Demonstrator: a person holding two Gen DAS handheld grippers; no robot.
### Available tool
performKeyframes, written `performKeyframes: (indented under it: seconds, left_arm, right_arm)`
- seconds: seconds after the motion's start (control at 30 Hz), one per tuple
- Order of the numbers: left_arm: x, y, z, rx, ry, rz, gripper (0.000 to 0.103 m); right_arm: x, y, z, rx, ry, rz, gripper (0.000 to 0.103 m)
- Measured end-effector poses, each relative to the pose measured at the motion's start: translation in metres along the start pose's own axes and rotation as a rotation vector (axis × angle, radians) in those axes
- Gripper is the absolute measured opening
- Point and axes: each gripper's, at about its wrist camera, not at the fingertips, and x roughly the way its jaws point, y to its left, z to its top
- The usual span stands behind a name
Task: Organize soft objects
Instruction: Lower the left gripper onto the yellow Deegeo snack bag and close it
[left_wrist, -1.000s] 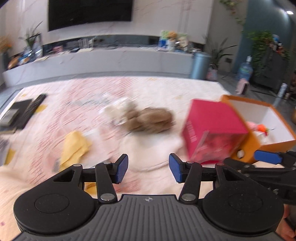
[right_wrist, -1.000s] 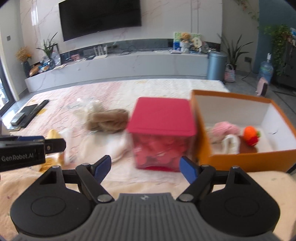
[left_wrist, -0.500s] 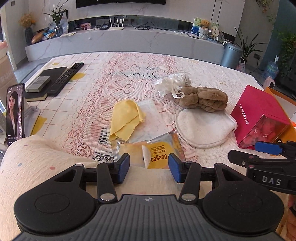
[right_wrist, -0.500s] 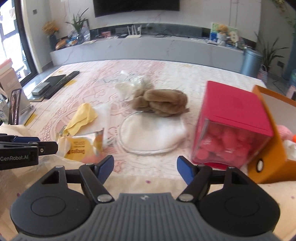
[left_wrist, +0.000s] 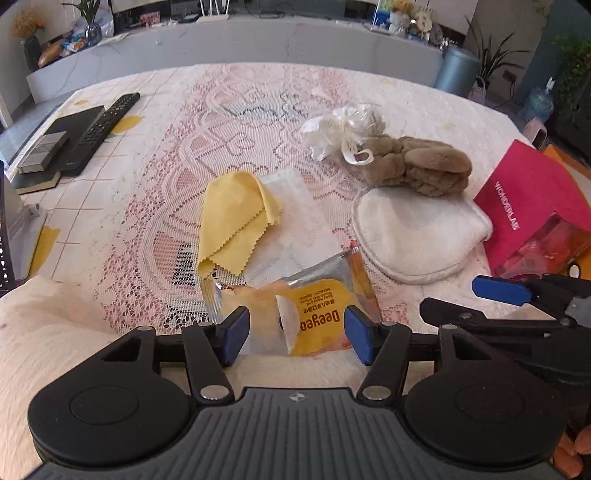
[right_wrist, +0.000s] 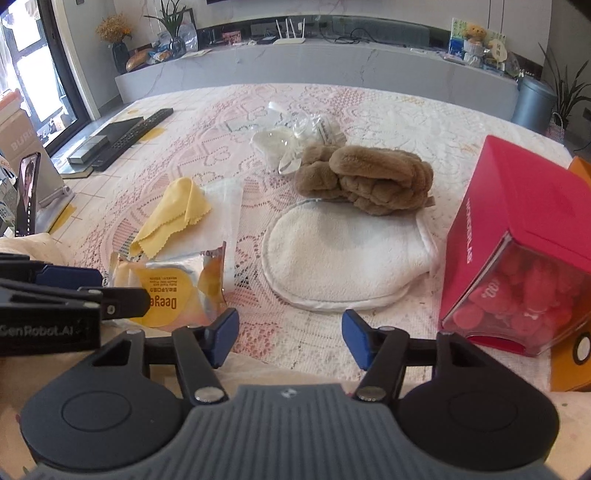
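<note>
My left gripper (left_wrist: 295, 334) hangs over the near edge of the counter (left_wrist: 155, 177), its fingers (left_wrist: 234, 334) opening, with the yellow wipes packet (left_wrist: 295, 314) lying between them at my six o'clock; the pads do not press on it. My right gripper (right_wrist: 289, 338) is closing its fingers (right_wrist: 223, 334) on nothing, only lace cloth showing between them. From the right view, the white round pad (right_wrist: 340, 251) lies at twelve o'clock, and the brown plush headband (right_wrist: 369, 177) rests on its far edge. A crumpled clear bag (right_wrist: 291, 136) sits just beyond at eleven. The yellow cloth (right_wrist: 173, 214) lies at ten o'clock, partly on a white sheet (right_wrist: 225, 206). The red box (right_wrist: 524, 229) stands at two o'clock, touching the orange box (right_wrist: 569, 362).
</note>
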Motion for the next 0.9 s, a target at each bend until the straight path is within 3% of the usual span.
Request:
performKeyframes:
  seconds: [0.03, 0.07, 0.2, 0.23, 0.4, 0.53, 0.9]
  left_arm:
    - [0.003, 0.000, 0.001, 0.003, 0.015, -0.002, 0.058]
    - [0.007, -0.001, 0.001, 0.006, 0.030, 0.005, 0.042]
    - [0.015, -0.001, 0.001, 0.003, 0.068, 0.035, 0.014]
    - [0.017, 0.000, 0.002, -0.008, 0.074, 0.043, 0.012]
    - [0.011, 0.004, 0.002, -0.045, 0.039, 0.037, 0.003]
    - [-0.004, -0.004, 0.005, -0.020, -0.054, 0.004, 0.001]
    - [-0.017, -0.044, 0.035, 0.084, -0.187, -0.132, 0.001]
  right_arm:
    - [0.002, -0.001, 0.000, 0.005, 0.004, 0.003, 0.061]
    - [0.004, -0.002, 0.000, 0.010, 0.009, 0.006, 0.061]
    - [0.010, -0.004, -0.001, 0.016, 0.018, 0.014, 0.061]
    - [0.011, -0.004, -0.001, 0.016, 0.019, 0.017, 0.061]
    - [0.015, -0.004, 0.001, 0.022, 0.017, 0.056, 0.061]
    - [0.015, -0.003, 0.007, 0.031, -0.002, 0.093, 0.061]
    - [-0.002, -0.020, 0.015, 0.078, -0.075, 0.021, 0.061]
